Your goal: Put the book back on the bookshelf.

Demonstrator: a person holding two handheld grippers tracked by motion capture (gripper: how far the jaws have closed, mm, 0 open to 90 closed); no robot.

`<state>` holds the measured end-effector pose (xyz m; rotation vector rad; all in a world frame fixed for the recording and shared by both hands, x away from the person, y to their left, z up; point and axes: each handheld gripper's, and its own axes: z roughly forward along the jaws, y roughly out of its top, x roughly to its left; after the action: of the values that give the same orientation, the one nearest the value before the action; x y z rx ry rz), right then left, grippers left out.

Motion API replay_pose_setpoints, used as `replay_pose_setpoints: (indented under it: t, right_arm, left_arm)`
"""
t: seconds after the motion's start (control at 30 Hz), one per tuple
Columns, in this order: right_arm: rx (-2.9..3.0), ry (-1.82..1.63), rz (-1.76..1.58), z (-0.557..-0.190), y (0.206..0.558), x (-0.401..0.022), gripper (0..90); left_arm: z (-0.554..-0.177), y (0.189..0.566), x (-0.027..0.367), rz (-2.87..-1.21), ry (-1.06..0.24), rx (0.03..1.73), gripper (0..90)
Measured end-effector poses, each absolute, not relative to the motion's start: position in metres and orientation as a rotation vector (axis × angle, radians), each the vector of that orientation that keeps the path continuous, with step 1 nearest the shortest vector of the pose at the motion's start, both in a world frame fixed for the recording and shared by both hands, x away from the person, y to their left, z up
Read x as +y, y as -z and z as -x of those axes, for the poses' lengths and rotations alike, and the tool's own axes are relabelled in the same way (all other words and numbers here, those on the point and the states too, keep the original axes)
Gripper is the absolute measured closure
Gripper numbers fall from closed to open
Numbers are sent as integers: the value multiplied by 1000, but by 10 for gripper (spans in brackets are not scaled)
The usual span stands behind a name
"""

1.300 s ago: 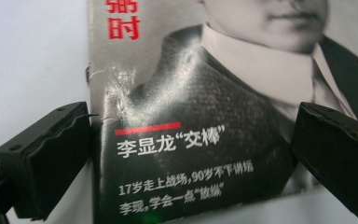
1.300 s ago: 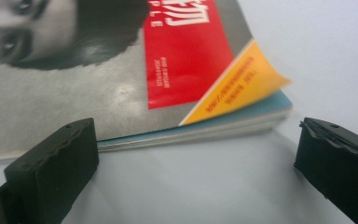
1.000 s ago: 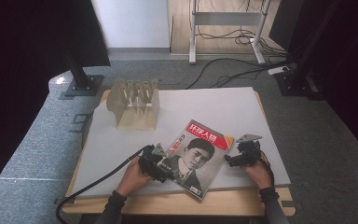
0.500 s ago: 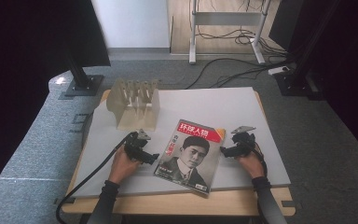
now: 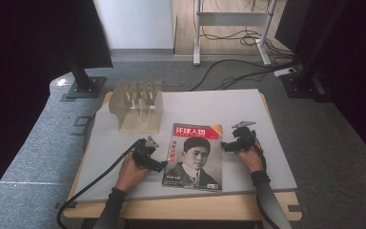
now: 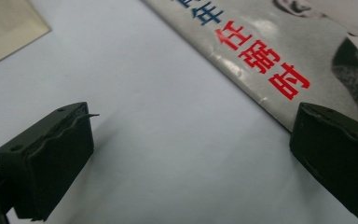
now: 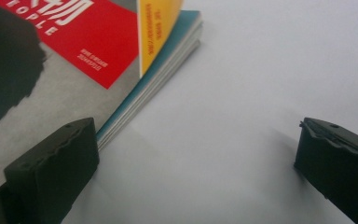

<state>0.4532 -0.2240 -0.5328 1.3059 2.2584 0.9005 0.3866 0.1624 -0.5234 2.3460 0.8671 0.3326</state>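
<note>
A magazine [image 5: 193,155] with a portrait cover and a red title band lies flat on the grey table [image 5: 248,109], near its front edge. My left gripper [image 5: 158,165] rests at the magazine's left edge, open, one jaw over the cover's edge [image 6: 261,60] and the other over bare table. My right gripper [image 5: 226,146] sits at the magazine's right edge, open and holding nothing. In the right gripper view the magazine's page edges [image 7: 163,79] lie next to the left jaw, and the cover corner lifts slightly.
A clear plastic rack [image 5: 138,106] with upright dividers stands at the back left of the table. Cables run from both grippers off the table's front. Black stands and floor cables lie beyond the table's far edge.
The magazine has turned from a tilted lie to nearly square with the table and shifted back. Both grippers moved away from it to its side edges, and both hands slid forward.
</note>
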Motion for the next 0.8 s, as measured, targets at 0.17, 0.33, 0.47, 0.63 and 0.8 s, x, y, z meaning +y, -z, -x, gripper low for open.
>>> replay_pose_setpoints:
  t: [0.17, 0.33, 0.47, 0.63, 0.8]
  right_arm:
    - [2248, -886, -1311, -465, 532, -218, 0]
    - [2232, -880, -1311, -474, 532, -212, 0]
    - [2208, -890, -1336, -480, 533, -207, 8]
    - [2217, -913, -1342, -485, 533, -206, 19]
    - [2295, -988, -1342, -479, 521, -212, 74]
  left_arm:
    - [-375, 524, 156, -2348, -333, 836, 0]
    - [-364, 524, 147, -2357, -340, 802, 0]
    - [-359, 526, 138, -2353, -285, 771, 0]
    - [-360, 526, 138, -2359, -256, 747, 0]
    - [-370, 524, 146, -2362, -277, 799, 0]
